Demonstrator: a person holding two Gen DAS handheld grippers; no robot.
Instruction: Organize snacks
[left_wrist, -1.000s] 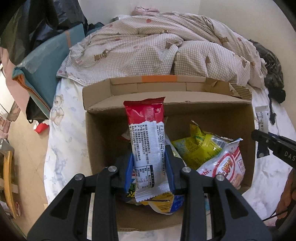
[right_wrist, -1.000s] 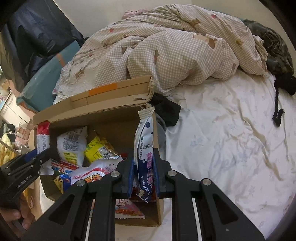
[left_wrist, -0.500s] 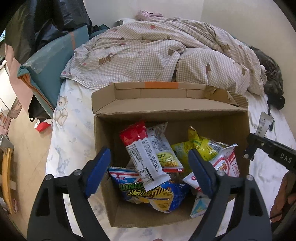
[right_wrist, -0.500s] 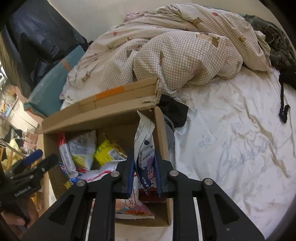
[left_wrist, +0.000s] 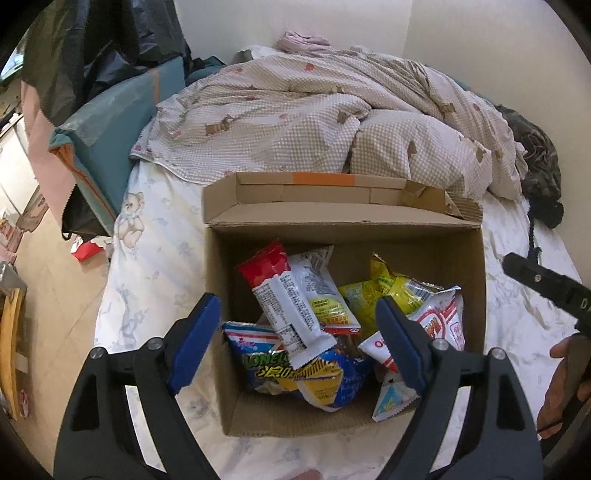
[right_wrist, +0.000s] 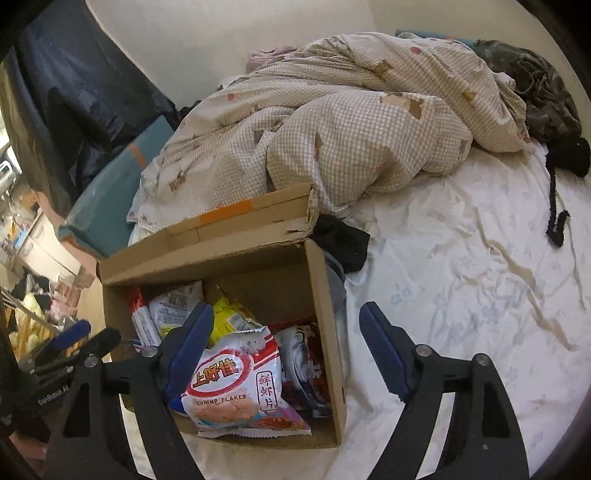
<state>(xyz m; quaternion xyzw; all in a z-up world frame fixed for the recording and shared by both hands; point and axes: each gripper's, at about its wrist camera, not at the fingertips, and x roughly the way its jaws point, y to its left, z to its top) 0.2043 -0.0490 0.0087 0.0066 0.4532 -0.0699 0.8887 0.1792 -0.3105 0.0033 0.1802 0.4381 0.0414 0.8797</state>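
Observation:
An open cardboard box (left_wrist: 472, 295) stands on the bed and holds several snack packs. A red-and-white packet (left_wrist: 284, 306) lies on top at the left, beside a yellow bag (left_wrist: 391, 291) and a shrimp flakes bag (right_wrist: 236, 384). A blue-and-white packet (right_wrist: 306, 365) lies against the box's right wall (right_wrist: 325, 317). My left gripper (left_wrist: 299, 339) is open and empty above the box's near side. My right gripper (right_wrist: 286, 350) is open and empty above the box's right wall. The right gripper also shows at the edge of the left wrist view (left_wrist: 543, 284).
A crumpled checked quilt (left_wrist: 314, 114) lies behind the box. The white sheet (right_wrist: 461, 277) spreads right of the box, with a black cloth (right_wrist: 343, 240) and a dark cord (right_wrist: 554, 206) on it. Teal cushion (left_wrist: 107, 136) and floor at left.
My left gripper opened and dropped the red-and-white packet into the box. My right gripper then opened and let the blue-and-white packet fall in by the right wall. Both grippers rose.

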